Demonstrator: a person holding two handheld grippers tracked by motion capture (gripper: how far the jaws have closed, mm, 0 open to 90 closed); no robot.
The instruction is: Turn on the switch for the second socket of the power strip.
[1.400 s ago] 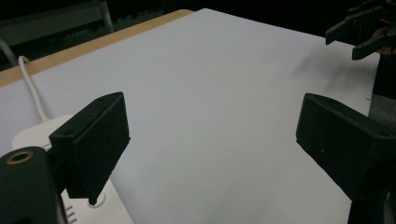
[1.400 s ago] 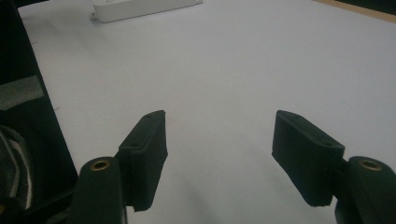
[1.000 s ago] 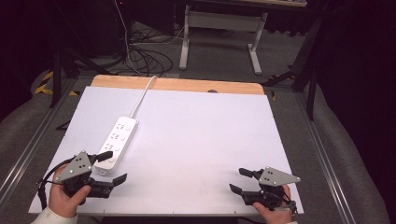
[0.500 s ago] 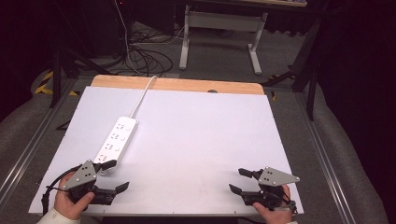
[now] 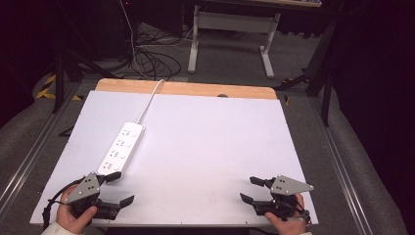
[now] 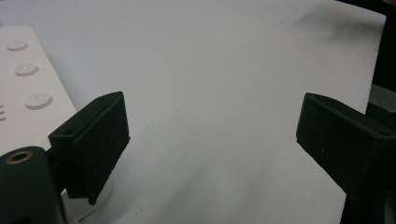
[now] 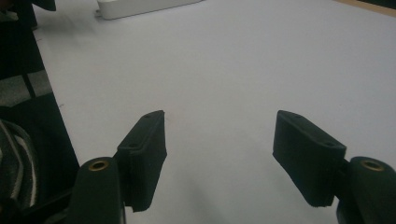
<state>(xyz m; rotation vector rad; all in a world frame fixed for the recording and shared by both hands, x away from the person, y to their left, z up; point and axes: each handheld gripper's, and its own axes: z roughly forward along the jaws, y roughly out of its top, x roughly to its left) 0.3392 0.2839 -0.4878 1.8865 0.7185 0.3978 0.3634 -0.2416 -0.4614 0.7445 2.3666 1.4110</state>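
Dark floor, loose cables and a desk frame [image 5: 230,36] ring a white table [image 5: 210,142] where a seated person holds a gripper in each hand at the near edge. A white power strip [image 5: 122,148] lies on the left half of the table, its long axis running from near-left to far-right, its cord [image 5: 150,98] trailing off over the far wooden edge. The left gripper [image 5: 120,188] sits just beside the strip's near end, jaws spread wide and holding nothing; in the left gripper view the strip's socket face [image 6: 28,100] shows right beside one jaw, though whether they touch cannot be told. The right gripper [image 5: 248,190] rests well apart on the near right, also released and empty, with bare table between its jaws in its own view and the strip [image 7: 140,7] far off.

The strip lies ahead and slightly left of the left gripper, which is clearly the nearer. Any grasp would likely fall to that hand, with the jaws turned across the strip's narrow width rather than along its length.
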